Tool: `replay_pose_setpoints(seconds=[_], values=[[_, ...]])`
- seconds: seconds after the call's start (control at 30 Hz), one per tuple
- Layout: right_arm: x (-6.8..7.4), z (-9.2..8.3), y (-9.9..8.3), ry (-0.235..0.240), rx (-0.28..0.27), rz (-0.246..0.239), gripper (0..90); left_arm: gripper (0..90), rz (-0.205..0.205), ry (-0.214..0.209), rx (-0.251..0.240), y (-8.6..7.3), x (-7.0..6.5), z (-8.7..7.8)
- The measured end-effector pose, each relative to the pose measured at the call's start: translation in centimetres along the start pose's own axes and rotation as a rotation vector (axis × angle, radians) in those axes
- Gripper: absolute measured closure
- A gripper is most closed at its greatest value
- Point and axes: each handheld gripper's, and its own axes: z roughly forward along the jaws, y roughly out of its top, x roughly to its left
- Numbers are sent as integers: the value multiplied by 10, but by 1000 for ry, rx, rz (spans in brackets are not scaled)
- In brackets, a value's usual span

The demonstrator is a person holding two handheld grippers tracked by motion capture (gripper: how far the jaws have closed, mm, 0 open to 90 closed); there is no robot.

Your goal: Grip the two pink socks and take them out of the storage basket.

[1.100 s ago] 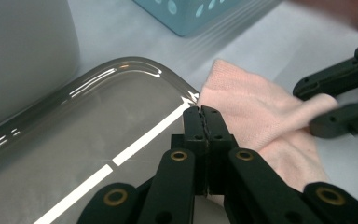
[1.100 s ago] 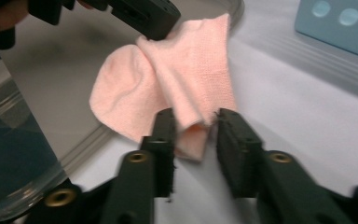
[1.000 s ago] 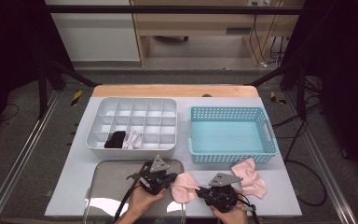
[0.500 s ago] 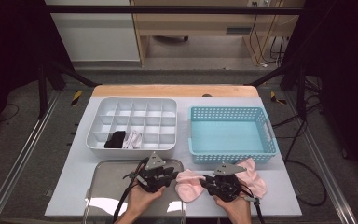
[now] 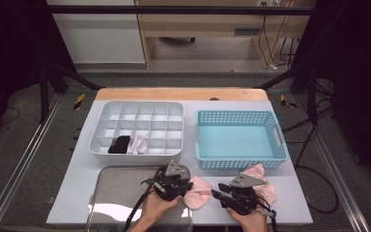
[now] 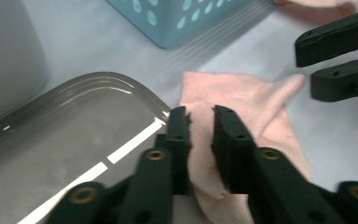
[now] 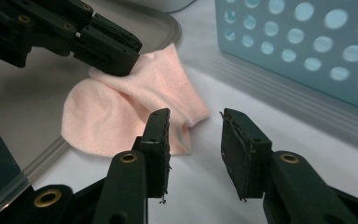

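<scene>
A pink sock lies folded at the table's front, partly over the corner of a grey tray. My left gripper has just been closing, and its jaws pinch a fold of that pink sock. The right gripper sits just right of the sock. Its jaws have just been opening and stand apart with nothing between them, the pink sock lying just beyond the left jaw. A second pink sock lies behind the right hand.
A white divider tray at the back left holds a black sock and a pale one. An empty blue basket stands at the back right, close behind both grippers.
The right gripper has let go of the pink sock and opened. The left gripper has shifted slightly right onto the sock, opened and closed on it again.
</scene>
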Motion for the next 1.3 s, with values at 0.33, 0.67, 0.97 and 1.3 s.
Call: replay_pose_setpoints(seconds=[0.33, 0.67, 0.97, 1.3], values=[[4, 13, -3, 23, 36, -9, 689, 885, -19, -7, -69, -4, 3, -14], [-6, 10, 22, 35, -4, 16, 883, 885, -10, 38, -116, -14, 6, -42], [20, 7, 18, 84, -72, 3, 683, 885, -33, 103, -147, -31, 17, -52], [41, 5, 23, 112, -153, -47, 716, 885, -79, 101, -171, -32, 25, -53]])
